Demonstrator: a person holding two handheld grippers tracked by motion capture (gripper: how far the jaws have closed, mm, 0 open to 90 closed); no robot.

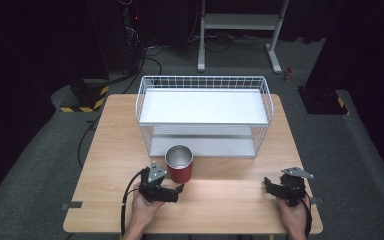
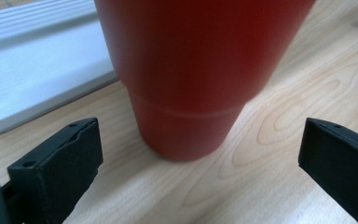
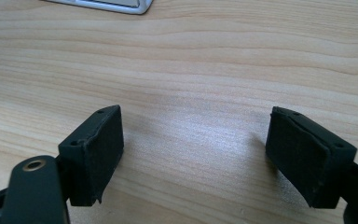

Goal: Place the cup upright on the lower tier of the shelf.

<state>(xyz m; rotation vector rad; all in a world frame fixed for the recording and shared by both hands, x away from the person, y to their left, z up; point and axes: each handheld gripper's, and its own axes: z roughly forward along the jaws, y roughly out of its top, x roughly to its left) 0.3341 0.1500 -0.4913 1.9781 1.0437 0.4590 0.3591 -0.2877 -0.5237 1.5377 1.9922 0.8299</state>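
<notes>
Cup, red outside and silver inside, is standing upright on the table, just ahead of the left gripper and slightly to its far side. Seen in the left gripper view, the cup is rising straight in front of the two black jaws, which are standing wide apart, one at each lower corner. Neither pad is touching the cup; bare wood is showing between each jaw and the cup's base. A hand is holding this gripper from below, with a cable trailing back toward the table edge.

Beyond the cup, farther from the left gripper, a white wire basket is sitting on the table with a white shelf inside it. The cup is standing just in front of the basket's near side, and whether they are touching is not clear.

Well off to the side, the right gripper is resting low near the table's near edge. In the right gripper view, the right gripper is holding its jaws wide open over bare wood, with nothing between them.
</notes>
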